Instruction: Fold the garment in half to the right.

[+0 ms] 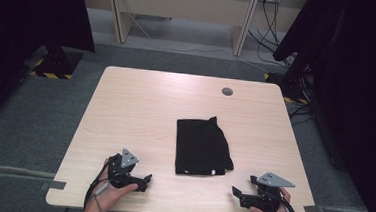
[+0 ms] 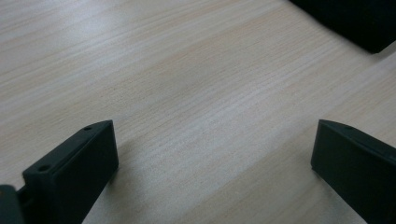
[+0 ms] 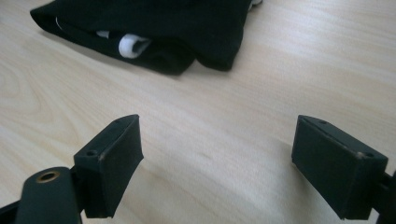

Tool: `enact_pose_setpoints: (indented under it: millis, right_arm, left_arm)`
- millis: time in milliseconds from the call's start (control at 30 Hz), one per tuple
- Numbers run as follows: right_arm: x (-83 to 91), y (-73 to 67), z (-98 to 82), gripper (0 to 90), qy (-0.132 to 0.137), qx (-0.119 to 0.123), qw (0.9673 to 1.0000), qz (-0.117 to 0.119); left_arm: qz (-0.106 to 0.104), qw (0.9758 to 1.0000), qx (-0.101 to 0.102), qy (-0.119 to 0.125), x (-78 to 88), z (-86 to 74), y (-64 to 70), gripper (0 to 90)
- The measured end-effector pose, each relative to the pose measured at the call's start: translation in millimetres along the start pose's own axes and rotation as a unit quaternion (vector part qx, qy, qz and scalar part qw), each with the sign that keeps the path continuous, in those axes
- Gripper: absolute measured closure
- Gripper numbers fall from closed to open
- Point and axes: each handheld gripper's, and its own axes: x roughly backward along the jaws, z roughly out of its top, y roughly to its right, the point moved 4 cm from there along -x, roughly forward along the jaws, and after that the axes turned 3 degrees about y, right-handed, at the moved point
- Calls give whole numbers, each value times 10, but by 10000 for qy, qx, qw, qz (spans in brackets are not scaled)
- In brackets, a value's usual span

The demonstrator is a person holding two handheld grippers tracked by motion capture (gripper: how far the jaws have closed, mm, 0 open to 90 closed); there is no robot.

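Both grippers, left (image 1: 142, 179) and right (image 1: 238, 195), sat spread and empty on the table (image 1: 140, 112), flanking a folded black cloth (image 1: 202, 146).

Bare table (image 1: 140, 107) all round; sole obstacle, seemingly, the folded black cloth (image 1: 202, 147)

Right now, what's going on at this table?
A person holds a claw in each hand at the near edge of the table. A folded black cloth lies flat in the middle, touched by neither. The left claw and the right claw both sit low over bare wood with jaws wide open, each pointing inward toward the cloth. The right claw's view shows a bit of white at the cloth's near fold. Nothing is gripped.
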Motion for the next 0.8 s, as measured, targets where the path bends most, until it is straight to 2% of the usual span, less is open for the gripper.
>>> enact_pose_setpoints:
  millis: [500, 800]
  right_arm:
    - [144, 23, -161, 149, -171, 303, 9982, -490]
    - [243, 11, -244, 148, -139, 283, 9981, -529]
  left_arm:
    - [0, 10000, 1, 0, 0, 0, 0, 0]
    - [-1, 10000, 0, -1, 0, 0, 0, 0]
